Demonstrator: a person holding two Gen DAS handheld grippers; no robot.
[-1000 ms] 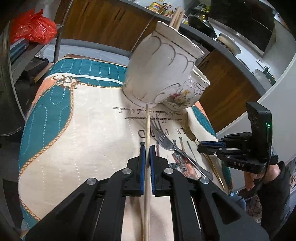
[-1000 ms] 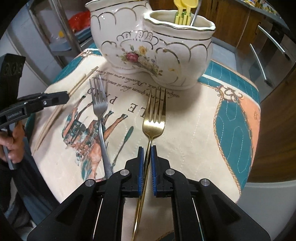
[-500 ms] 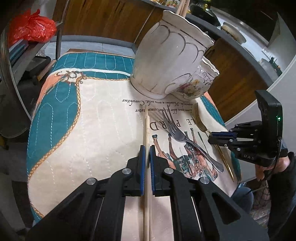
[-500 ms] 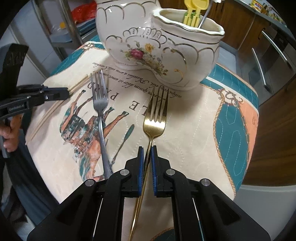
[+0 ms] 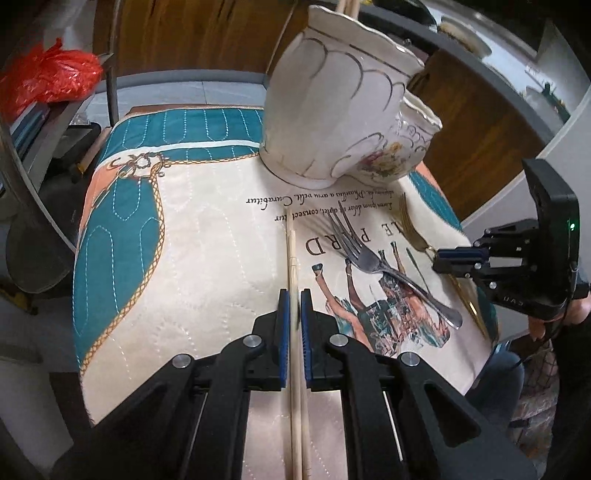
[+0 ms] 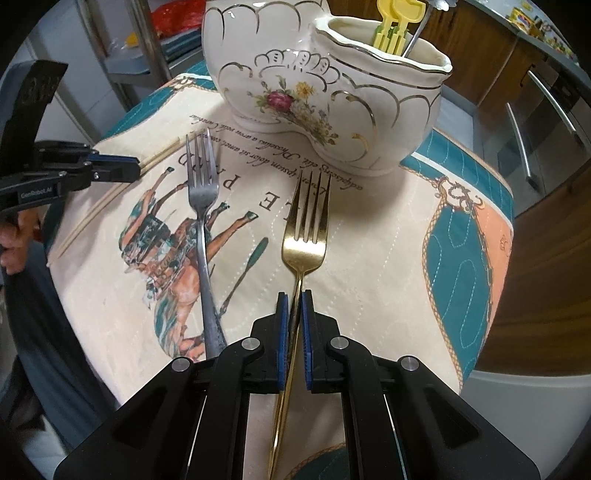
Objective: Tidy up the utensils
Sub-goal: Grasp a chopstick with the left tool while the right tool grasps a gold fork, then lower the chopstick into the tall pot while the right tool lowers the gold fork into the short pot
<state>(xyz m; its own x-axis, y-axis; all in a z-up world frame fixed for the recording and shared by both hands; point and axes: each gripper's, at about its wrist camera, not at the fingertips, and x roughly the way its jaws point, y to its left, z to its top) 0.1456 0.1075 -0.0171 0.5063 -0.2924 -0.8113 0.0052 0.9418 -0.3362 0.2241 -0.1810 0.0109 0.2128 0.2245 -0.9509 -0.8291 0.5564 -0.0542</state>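
Left tool (image 5: pixel 294 306) clamps pale wooden chopsticks (image 5: pixel 293 258), right tool (image 6: pixel 294 310) clamps gold metal fork (image 6: pixel 306 221); thin handles may pivot or slip when lifted.

Brown wooden cabinets (image 5: pixel 192 33) stand behind the table; a red plastic bag (image 5: pixel 44 79) sits on metal shelving (image 6: pixel 147 70) beside it.

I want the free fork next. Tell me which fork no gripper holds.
The silver fork: it lies loose on the mat, left of the gold fork, whose handle the right gripper clamps.
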